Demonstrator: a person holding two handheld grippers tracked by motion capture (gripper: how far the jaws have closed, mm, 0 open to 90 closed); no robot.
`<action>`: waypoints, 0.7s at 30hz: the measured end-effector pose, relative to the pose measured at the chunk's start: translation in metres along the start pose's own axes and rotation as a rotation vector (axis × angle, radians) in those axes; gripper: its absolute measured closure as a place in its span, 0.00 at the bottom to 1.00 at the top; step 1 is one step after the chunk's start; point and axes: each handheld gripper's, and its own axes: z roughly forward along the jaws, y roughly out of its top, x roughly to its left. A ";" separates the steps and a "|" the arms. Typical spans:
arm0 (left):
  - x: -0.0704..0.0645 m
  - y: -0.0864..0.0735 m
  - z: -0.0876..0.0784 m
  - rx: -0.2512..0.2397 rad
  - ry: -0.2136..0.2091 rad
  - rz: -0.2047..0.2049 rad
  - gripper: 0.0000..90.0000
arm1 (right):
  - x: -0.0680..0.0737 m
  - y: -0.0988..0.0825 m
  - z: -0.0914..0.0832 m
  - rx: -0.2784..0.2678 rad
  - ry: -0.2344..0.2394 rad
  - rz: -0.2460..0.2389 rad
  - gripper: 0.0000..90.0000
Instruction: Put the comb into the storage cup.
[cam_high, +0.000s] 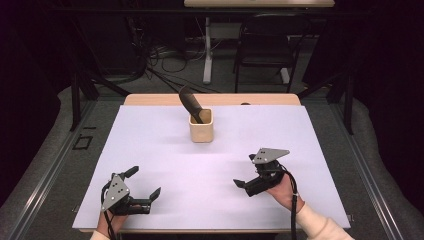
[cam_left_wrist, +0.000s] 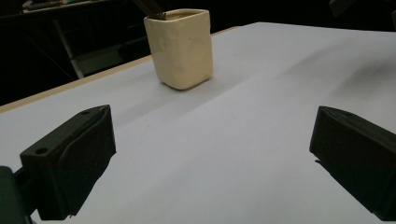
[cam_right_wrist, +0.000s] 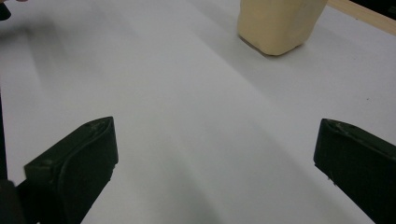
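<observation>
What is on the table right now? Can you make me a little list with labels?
table: white top with a wooden edge at the far side
cup: cream, squarish, upright near the far middle of the table
in the cup: a dark tool leaning to the left, its top sticking out
left gripper: open, low at the near left, holding nothing
right gripper: open, low at the near right, holding nothing
gap: both grippers are well apart from the cup
</observation>
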 end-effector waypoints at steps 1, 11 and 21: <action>0.000 0.000 0.000 0.000 0.000 0.000 0.00 | 0.001 -0.002 -0.001 -0.006 -0.002 -0.005 0.00; 0.000 0.000 -0.001 0.001 0.002 0.003 0.00 | 0.006 -0.019 -0.012 -0.002 -0.023 0.013 0.00; 0.000 0.000 -0.001 0.001 0.008 -0.004 0.00 | 0.014 -0.031 -0.019 -0.017 -0.019 -0.017 0.00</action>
